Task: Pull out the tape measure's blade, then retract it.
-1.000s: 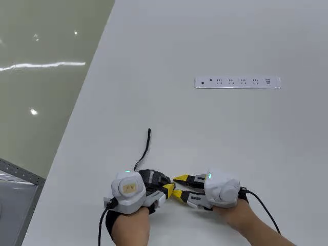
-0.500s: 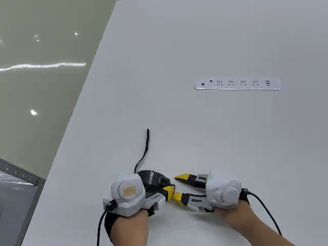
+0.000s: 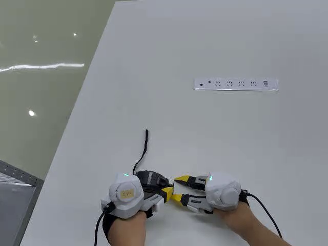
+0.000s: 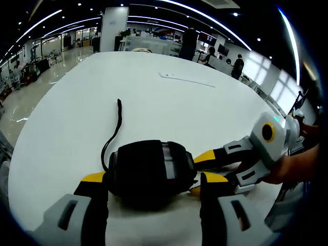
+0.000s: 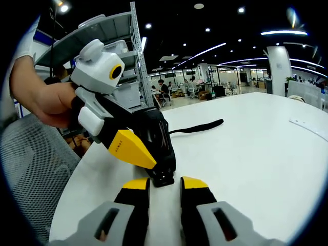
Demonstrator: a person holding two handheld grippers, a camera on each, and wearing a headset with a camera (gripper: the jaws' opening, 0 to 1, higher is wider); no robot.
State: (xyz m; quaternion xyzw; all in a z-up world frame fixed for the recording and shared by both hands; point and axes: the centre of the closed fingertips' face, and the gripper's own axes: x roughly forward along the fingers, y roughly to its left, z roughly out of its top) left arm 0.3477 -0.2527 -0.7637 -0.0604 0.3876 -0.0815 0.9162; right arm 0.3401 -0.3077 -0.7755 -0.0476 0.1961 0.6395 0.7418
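Left tongs (image 4: 154,179) clamped on rounded black tape measure (image 4: 148,163), right tongs (image 5: 165,183) apart at its tip

Open-plan office: big white table (image 3: 205,41), power strip (image 3: 236,83) on it, metal rack (image 5: 136,46) and mesh chair (image 5: 31,164) beside it, desks (image 5: 192,92) beyond.

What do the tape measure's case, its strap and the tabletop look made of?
Tape measure case: matte black, probably rubber-coated plastic, with a shinier grey band.
Strap: black, limp, lying in a loose curve, likely woven fabric.
Tabletop: white, smooth, faint sheen, probably laminate.
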